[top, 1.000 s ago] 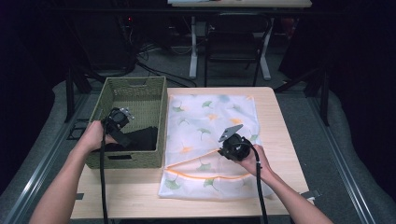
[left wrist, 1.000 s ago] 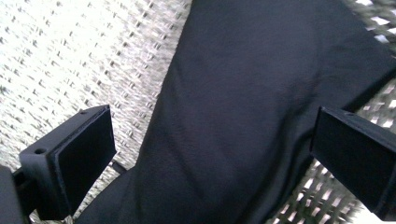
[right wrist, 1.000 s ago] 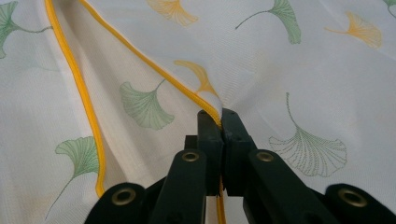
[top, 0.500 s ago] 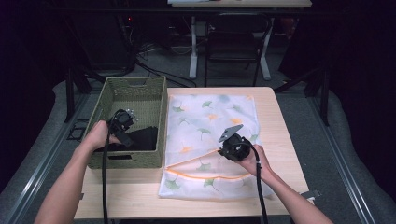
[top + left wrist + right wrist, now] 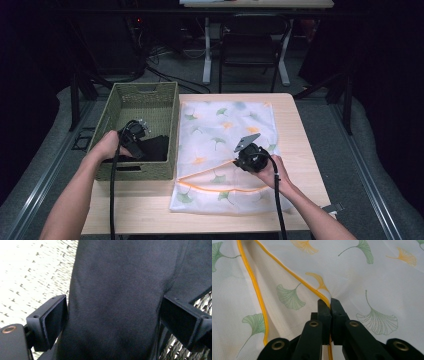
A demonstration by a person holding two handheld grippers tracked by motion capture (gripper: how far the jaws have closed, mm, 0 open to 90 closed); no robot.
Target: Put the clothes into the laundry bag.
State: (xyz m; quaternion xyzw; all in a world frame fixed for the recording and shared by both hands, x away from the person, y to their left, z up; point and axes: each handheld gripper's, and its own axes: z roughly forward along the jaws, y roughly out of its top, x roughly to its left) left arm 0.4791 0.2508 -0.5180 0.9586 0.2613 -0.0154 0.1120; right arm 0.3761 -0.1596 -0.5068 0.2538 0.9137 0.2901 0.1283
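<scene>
My right hand-held gripper [image 5: 329, 302] pinches the laundry bag's [image 5: 225, 125] orange-trimmed opening on the desk [image 5: 295, 130]. My left hand-held gripper [image 5: 112, 315], jaws just closing around the black garment [image 5: 117, 290] in the woven basket [image 5: 145, 95], should bite deep before lifting.

Light is falling from above onto the table [image 5: 300, 130], leaving the room behind it sinking into near black. The patterned bag [image 5: 227, 125] on the table is showing bright and evenly lit, with only soft shadows around it. In the left gripper view the basket weave [image 5: 30, 272] beside the dark cloth [image 5: 117, 300] is washing out to glaring white, while the cloth is looking soft and blurred. The right gripper view is staying sharp, its nearest edge slightly out of focus.
</scene>
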